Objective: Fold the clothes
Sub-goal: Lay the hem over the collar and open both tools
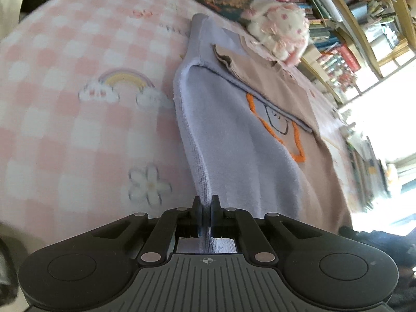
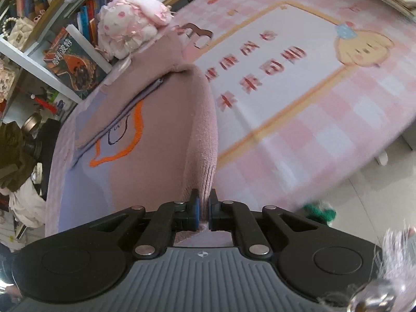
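A knit sweater [image 1: 234, 135], lilac on one half and dusty pink on the other with an orange outlined figure, lies stretched over a pink checked bedspread [image 1: 65, 104]. My left gripper [image 1: 206, 212] is shut on the sweater's lilac hem edge, which rises from the bed into the pads. My right gripper [image 2: 204, 208] is shut on the pink ribbed hem of the same sweater [image 2: 161, 119]. A sleeve lies folded across the chest in both views.
A pink-and-white plush toy [image 1: 279, 30] sits at the sweater's far end, seen also as the plush toy [image 2: 130, 26]. Bookshelves [image 1: 351, 39] line the wall behind the bed. The bedspread [image 2: 299, 91] shows a large printed panel. Floor tiles [image 2: 364, 187] and a green item [image 2: 321, 212] lie past the bed's edge.
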`<state>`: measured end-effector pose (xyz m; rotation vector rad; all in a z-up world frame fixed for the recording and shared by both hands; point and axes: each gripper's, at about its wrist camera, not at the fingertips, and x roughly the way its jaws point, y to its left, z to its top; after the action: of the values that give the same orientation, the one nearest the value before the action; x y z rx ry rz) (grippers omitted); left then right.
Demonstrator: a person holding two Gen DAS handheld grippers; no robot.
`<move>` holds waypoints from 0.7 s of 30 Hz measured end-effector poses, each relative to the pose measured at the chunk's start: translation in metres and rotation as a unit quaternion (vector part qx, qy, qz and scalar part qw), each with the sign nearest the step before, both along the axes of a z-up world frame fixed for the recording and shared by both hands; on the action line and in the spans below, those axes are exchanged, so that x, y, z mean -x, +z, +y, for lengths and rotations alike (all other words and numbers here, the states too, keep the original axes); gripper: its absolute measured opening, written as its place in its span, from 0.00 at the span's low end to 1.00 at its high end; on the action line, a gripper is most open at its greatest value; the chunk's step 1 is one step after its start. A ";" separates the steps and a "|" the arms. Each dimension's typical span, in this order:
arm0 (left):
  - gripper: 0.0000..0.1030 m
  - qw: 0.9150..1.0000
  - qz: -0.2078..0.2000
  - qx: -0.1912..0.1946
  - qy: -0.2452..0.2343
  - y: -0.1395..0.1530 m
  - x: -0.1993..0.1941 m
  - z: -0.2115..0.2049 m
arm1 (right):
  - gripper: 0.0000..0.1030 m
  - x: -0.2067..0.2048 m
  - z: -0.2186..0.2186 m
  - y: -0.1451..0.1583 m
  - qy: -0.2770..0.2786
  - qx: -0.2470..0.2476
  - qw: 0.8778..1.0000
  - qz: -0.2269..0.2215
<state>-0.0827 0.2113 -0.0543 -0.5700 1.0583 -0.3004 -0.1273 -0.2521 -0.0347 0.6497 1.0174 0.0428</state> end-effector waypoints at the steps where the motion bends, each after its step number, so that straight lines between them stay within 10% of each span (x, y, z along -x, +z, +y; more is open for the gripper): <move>1: 0.04 1.000 0.002 0.006 -0.003 0.000 0.001 0.001 | 0.05 0.006 -0.003 0.001 -0.002 -0.004 1.000 0.007; 8: 0.04 0.994 -0.019 0.106 0.027 0.019 -0.002 0.017 | 0.05 0.023 -0.016 0.021 -0.031 -0.070 0.997 -0.001; 14: 0.04 0.960 -0.101 0.240 0.099 0.048 -0.032 0.037 | 0.05 0.010 -0.030 0.058 -0.066 -0.143 0.984 -0.087; 18: 0.04 0.939 -0.144 0.275 0.148 0.054 -0.066 0.038 | 0.05 -0.021 -0.043 0.073 -0.114 -0.194 0.962 -0.158; 21: 0.04 0.939 -0.165 0.255 0.158 0.059 -0.088 0.027 | 0.05 -0.047 -0.049 0.076 -0.147 -0.226 0.945 -0.186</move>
<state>0.0052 0.2383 0.0046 -1.1024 0.5438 -0.3740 -0.0803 -0.3007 0.0409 1.1612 0.5353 0.1350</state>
